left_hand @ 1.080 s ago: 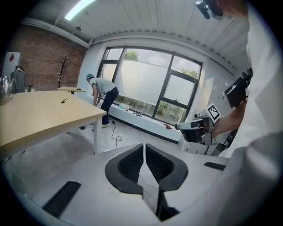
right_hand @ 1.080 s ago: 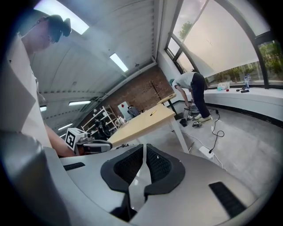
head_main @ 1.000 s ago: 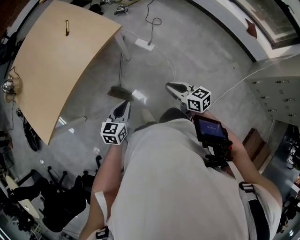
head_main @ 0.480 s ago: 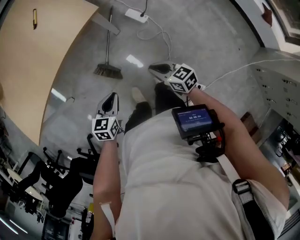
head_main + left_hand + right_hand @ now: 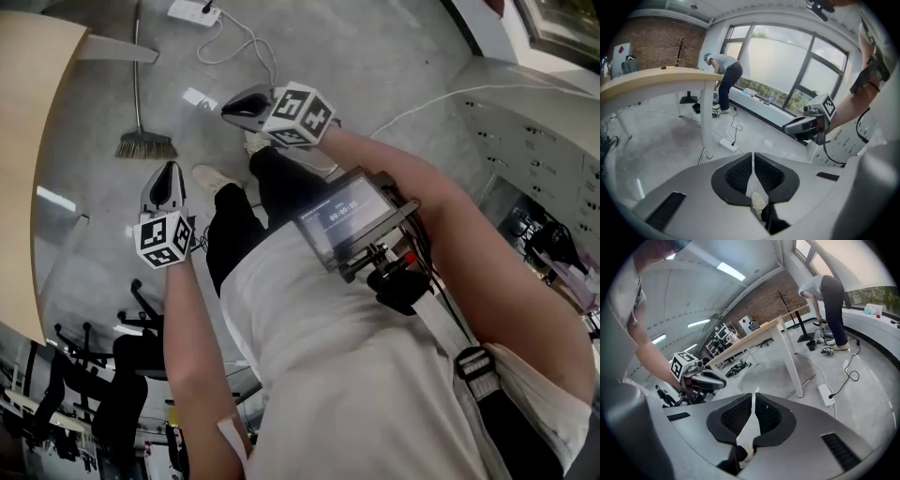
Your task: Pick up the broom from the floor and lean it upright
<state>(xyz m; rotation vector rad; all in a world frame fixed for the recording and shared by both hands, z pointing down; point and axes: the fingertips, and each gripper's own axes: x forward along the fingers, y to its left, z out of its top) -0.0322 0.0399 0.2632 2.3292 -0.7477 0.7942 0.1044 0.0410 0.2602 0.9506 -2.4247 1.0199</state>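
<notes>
1. The broom (image 5: 143,144) lies flat on the floor just ahead of the left gripper (image 5: 169,171), handle pointing away. It's not picked up yet, so I'd guess both tongs angle down to reach it.
2. Left gripper: jaws pressed together, empty, touching nothing.
3. Right gripper (image 5: 232,105): same deal, closed and empty, with the broom further off on the left gripper's side.

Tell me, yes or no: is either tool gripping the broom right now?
No: the broom lies on the floor, apart from the left tool and the right tool, both with jaws shut on nothing.
</notes>
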